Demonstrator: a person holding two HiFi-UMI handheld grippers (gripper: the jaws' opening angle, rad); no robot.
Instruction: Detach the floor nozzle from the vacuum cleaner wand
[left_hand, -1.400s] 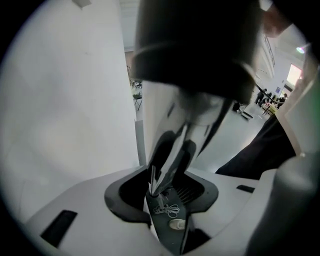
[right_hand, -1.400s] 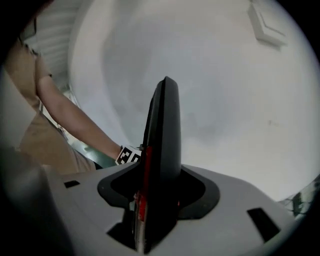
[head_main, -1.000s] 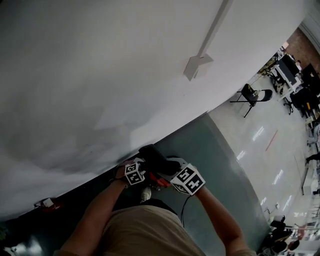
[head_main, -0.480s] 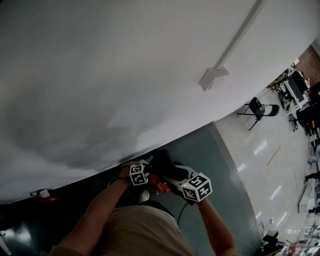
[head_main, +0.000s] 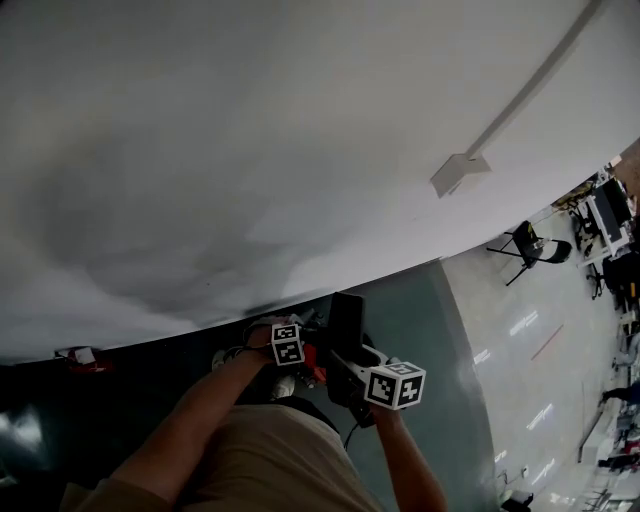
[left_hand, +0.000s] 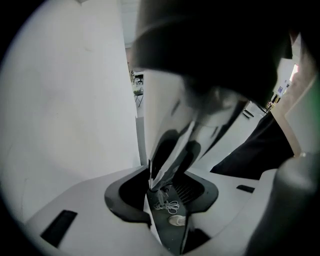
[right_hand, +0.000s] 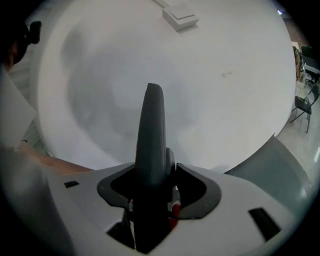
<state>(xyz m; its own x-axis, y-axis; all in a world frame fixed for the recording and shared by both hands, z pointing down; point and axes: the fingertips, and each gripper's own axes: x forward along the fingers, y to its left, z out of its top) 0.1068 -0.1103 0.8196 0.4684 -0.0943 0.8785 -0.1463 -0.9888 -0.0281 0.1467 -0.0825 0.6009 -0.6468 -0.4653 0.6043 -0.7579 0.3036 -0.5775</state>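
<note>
Right gripper (right_hand: 154, 175): jaws clamped on the floor nozzle (right_hand: 151, 130), which stood edge-on between them; they had just been opening slightly.
Left gripper (left_hand: 172, 155): jaws part-closed about a pale tube, judged to be the vacuum cleaner wand (left_hand: 162, 110).
Progress: both parts were gripped and held up. The red joint (head_main: 316, 365) between the grippers hid whether they had parted; separation was judged not yet complete.
Clearance: white wall (head_main: 250, 150) stood close ahead of the nozzle. Open floor (head_main: 420, 310) lay to the right, with a folding chair (head_main: 535, 250) well apart.
</note>
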